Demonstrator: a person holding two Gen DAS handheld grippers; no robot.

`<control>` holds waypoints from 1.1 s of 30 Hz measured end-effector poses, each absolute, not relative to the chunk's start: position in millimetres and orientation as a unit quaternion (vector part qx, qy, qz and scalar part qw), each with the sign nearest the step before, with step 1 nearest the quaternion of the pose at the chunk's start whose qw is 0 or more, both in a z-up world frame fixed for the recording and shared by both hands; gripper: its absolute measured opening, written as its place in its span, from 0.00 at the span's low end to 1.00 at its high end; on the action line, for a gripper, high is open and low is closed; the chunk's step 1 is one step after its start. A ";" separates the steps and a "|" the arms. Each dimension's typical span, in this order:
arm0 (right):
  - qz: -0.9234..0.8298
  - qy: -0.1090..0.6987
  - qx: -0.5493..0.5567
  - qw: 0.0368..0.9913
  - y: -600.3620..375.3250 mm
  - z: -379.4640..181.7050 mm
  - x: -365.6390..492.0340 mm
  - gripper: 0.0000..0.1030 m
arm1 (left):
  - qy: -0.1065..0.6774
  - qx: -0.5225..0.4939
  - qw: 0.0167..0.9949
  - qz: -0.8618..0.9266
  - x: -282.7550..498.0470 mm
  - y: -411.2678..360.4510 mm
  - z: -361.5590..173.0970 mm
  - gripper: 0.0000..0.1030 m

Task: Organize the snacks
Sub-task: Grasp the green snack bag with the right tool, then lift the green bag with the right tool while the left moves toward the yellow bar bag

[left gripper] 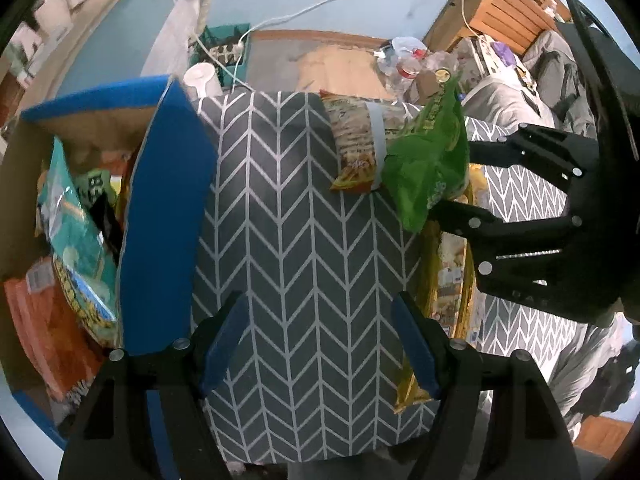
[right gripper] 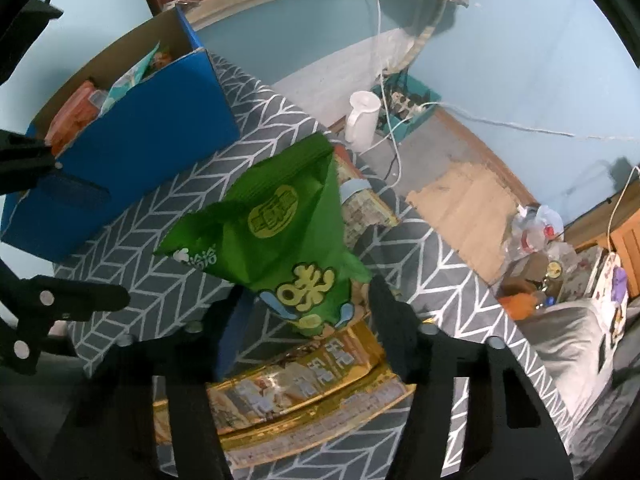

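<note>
Green snack bag (right gripper: 280, 240) hung pinched in right gripper (right gripper: 308, 320) by bottom edge; light, crinkly, slippery imo. Left gripper (left gripper: 320, 344) sat wide, empty.

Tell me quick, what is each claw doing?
Left gripper: open, empty, over the grey chevron cloth.
Right gripper: shut on the green crinkly snack bag.

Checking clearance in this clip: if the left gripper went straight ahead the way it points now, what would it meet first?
Most likely the grey chevron cloth, which fills the space ahead of the open left gripper. No snack lies in that line; the green bag sits off to the right. Depth is uncertain.
</note>
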State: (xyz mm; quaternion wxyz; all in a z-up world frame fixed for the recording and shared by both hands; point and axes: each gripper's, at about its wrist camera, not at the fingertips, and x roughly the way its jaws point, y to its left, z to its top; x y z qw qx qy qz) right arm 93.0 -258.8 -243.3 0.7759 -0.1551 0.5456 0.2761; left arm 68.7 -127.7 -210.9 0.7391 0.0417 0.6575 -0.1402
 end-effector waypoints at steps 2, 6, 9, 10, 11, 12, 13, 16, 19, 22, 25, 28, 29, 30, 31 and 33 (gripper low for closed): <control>0.277 0.545 -0.148 0.777 -260.9 -242.0 92.7 0.40 | 0.657 0.046 0.739 -0.141 71.2 -128.3 -213.3 0.73; 0.279 0.546 -0.129 0.779 -264.6 -237.1 93.2 0.23 | 0.659 0.054 0.737 -0.141 74.0 -126.1 -214.8 0.73; 0.278 0.545 -0.120 0.782 -266.6 -233.9 91.8 0.22 | 0.657 0.052 0.738 -0.143 73.1 -123.6 -211.8 0.73; 0.275 0.543 -0.118 0.785 -267.6 -232.0 90.8 0.22 | 0.658 0.050 0.738 -0.143 73.0 -123.0 -211.9 0.73; 0.273 0.541 -0.115 0.787 -268.5 -229.4 89.4 0.22 | 0.659 0.048 0.737 -0.144 72.6 -122.5 -211.3 0.73; 0.270 0.537 -0.112 0.791 -269.2 -226.1 87.9 0.22 | 0.660 0.046 0.736 -0.145 72.3 -122.3 -210.9 0.73; 0.266 0.534 -0.110 0.795 -270.2 -223.1 86.8 0.22 | 0.660 0.044 0.735 -0.147 72.0 -122.4 -210.4 0.73; 0.251 0.526 -0.093 0.808 -277.7 -210.1 82.1 0.22 | 0.660 0.041 0.734 -0.155 69.2 -125.6 -207.9 0.73; 0.233 0.518 -0.063 0.821 -291.2 -193.4 74.8 0.22 | 0.662 0.039 0.730 -0.165 65.8 -133.5 -207.6 0.73; 0.212 0.520 -0.037 0.827 -306.3 -181.7 68.8 0.19 | 0.666 0.043 0.724 -0.176 60.5 -143.5 -211.5 0.73; 0.193 0.523 -0.010 0.830 -323.2 -173.9 62.4 0.19 | 0.670 0.054 0.716 -0.187 55.8 -158.1 -217.2 0.73; 0.187 0.534 0.026 0.824 -339.4 -173.6 53.1 0.19 | 0.674 0.073 0.707 -0.201 52.3 -172.0 -222.0 0.73; 0.188 0.539 0.025 0.821 -342.1 -175.4 49.7 0.19 | 0.676 0.074 0.703 -0.207 50.6 -174.9 -222.3 0.73; 0.185 0.541 0.020 0.820 -343.9 -176.4 46.5 0.19 | 0.677 0.072 0.701 -0.213 49.2 -177.0 -222.1 0.73; 0.182 0.540 0.019 0.822 -345.1 -176.7 44.6 0.19 | 0.678 0.073 0.699 -0.216 47.4 -178.7 -222.3 0.74; 0.178 0.544 0.031 0.819 -348.9 -178.8 44.8 0.19 | 0.678 0.079 0.699 -0.216 46.1 -180.4 -223.5 0.75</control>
